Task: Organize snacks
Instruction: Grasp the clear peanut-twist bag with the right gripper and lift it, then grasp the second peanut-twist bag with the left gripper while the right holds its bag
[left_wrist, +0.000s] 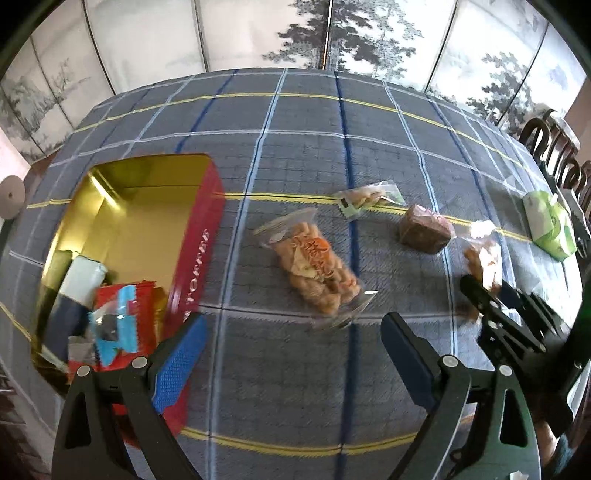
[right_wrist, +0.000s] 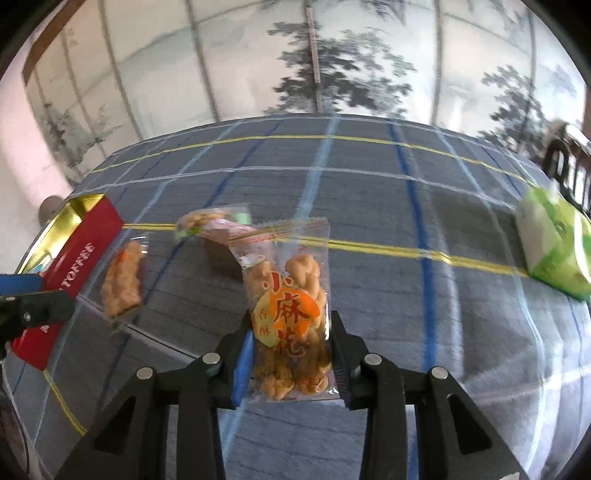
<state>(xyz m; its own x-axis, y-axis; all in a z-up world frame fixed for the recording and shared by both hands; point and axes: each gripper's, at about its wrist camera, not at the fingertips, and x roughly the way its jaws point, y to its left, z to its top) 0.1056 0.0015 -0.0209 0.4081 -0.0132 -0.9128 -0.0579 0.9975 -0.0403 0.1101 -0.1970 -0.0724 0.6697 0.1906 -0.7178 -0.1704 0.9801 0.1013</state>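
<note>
My right gripper (right_wrist: 291, 326) is shut on a clear bag of twisted fried snacks (right_wrist: 291, 295) with an orange label, its pads against the bag's two sides. In the left wrist view the same gripper (left_wrist: 493, 291) and bag (left_wrist: 482, 254) sit at the right. My left gripper (left_wrist: 293, 321) stands open over the cloth, holding nothing. Just beyond its fingers lies a second bag of twists (left_wrist: 314, 266). At the left is an open red toffee tin (left_wrist: 195, 258) with a gold inside and several wrapped snacks (left_wrist: 118, 317) in it.
A small pack with a green edge (left_wrist: 365, 197) and a brown wrapped block (left_wrist: 423, 229) lie on the checked tablecloth (left_wrist: 295, 129). A green tissue pack (left_wrist: 550, 225) sits far right. Dark chairs (left_wrist: 546, 140) stand beyond the table's right edge, and a painted screen stands behind it.
</note>
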